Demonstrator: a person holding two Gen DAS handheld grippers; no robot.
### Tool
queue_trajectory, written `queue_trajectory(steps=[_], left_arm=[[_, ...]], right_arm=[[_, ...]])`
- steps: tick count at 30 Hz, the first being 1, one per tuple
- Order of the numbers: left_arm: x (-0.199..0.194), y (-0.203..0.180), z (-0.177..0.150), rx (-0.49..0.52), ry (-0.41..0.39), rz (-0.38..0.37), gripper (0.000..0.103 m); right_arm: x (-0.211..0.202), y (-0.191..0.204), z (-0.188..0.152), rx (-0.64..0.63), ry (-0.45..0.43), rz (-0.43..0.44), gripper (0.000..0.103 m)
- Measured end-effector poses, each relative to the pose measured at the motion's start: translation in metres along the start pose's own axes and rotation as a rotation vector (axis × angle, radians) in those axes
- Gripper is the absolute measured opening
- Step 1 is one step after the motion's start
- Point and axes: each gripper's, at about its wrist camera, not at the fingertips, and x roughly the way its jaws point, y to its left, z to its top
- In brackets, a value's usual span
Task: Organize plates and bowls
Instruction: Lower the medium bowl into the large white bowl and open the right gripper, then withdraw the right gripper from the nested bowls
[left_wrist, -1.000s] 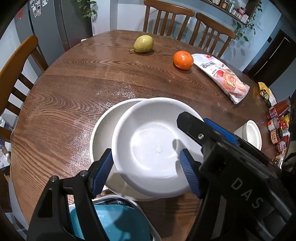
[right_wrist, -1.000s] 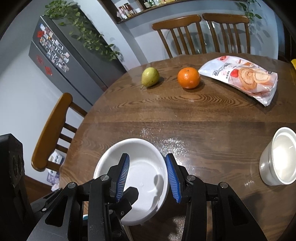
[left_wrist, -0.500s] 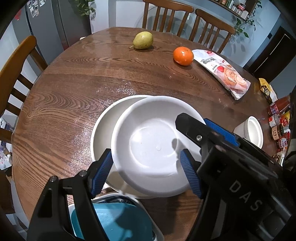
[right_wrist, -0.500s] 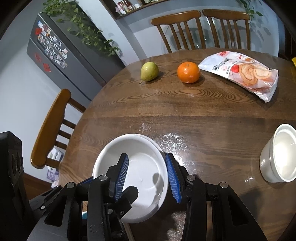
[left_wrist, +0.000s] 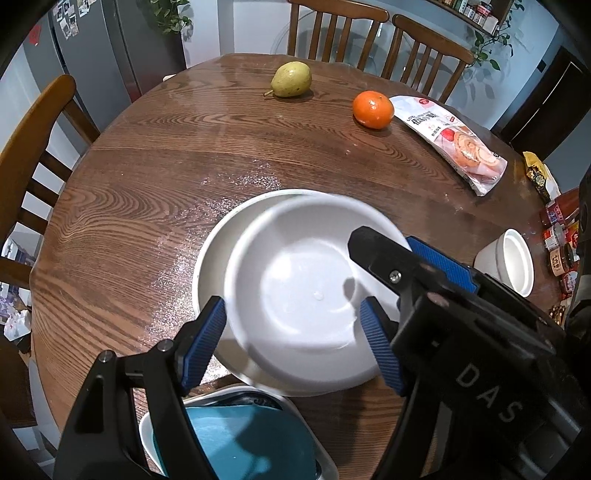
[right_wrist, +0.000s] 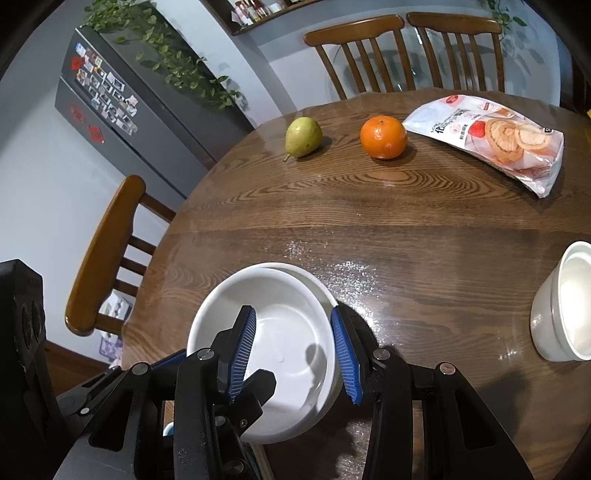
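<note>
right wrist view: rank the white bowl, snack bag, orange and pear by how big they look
1. white bowl, nearest the camera, so flattered
2. snack bag
3. orange and pear look alike; no ranking.

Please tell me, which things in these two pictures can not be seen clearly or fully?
- Lower white plate, left wrist view: mostly covered by the upper white bowl.
- Teal dish, left wrist view: cut off by the bottom edge and hidden by the left gripper.
- Jars at the right edge: labels too small.
- Right gripper: contact with the bowl rim unclear.
</note>
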Motion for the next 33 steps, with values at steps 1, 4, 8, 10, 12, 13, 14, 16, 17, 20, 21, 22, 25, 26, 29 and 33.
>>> queue_trajectory(steps=[1, 4, 8, 10, 12, 13, 14, 16, 17, 20, 21, 22, 25, 26, 29, 33], left_arm=[[0.000, 0.000, 0.000, 0.000, -0.001, -0.001, 0.074], [-0.001, 0.001, -0.001, 0.001, -0.005, 0.000, 0.075], [-0.003, 0.000, -0.001, 0.002, -0.014, 0.000, 0.075], [-0.005, 0.000, -0.001, 0.003, -0.019, -0.002, 0.075], [-0.007, -0.001, -0.001, 0.004, -0.024, -0.005, 0.075], [-0.008, -0.001, -0.002, 0.004, -0.026, -0.007, 0.075], [-0.009, -0.001, -0.002, 0.005, -0.030, -0.009, 0.075], [-0.011, -0.002, -0.003, 0.007, -0.037, -0.013, 0.075], [-0.012, -0.003, -0.003, 0.007, -0.040, -0.015, 0.075], [-0.014, -0.003, -0.004, 0.009, -0.049, -0.021, 0.075], [-0.015, -0.004, -0.004, 0.010, -0.050, -0.022, 0.075], [-0.016, -0.004, -0.004, 0.010, -0.052, -0.024, 0.075], [-0.017, -0.005, -0.004, 0.012, -0.055, -0.027, 0.075], [-0.017, -0.005, -0.004, 0.012, -0.057, -0.027, 0.075], [-0.018, -0.006, -0.004, 0.013, -0.061, -0.029, 0.075], [-0.021, -0.007, -0.005, 0.020, -0.066, -0.033, 0.075]], right_arm=[[0.000, 0.000, 0.000, 0.001, -0.001, 0.002, 0.050], [-0.001, 0.001, 0.000, 0.002, -0.010, 0.004, 0.053], [-0.002, 0.003, 0.000, 0.000, -0.015, -0.001, 0.054], [-0.002, 0.003, 0.000, -0.001, -0.018, -0.005, 0.055], [-0.004, 0.003, 0.001, -0.003, -0.022, -0.007, 0.056], [-0.005, 0.003, 0.001, -0.004, -0.025, -0.008, 0.058], [-0.006, 0.003, 0.001, -0.004, -0.028, -0.009, 0.060], [-0.008, 0.004, 0.001, -0.007, -0.033, -0.012, 0.061], [-0.008, 0.004, 0.001, -0.009, -0.034, -0.014, 0.061], [-0.012, 0.004, 0.001, -0.011, -0.041, -0.021, 0.061], [-0.012, 0.004, 0.002, -0.012, -0.043, -0.023, 0.062], [-0.013, 0.004, 0.002, -0.013, -0.045, -0.024, 0.062], [-0.015, 0.005, 0.002, -0.014, -0.052, -0.028, 0.066], [-0.015, 0.005, 0.002, -0.014, -0.053, -0.029, 0.067], [-0.017, 0.005, 0.001, -0.015, -0.055, -0.030, 0.067], [-0.018, 0.005, 0.002, -0.020, -0.058, -0.031, 0.067]])
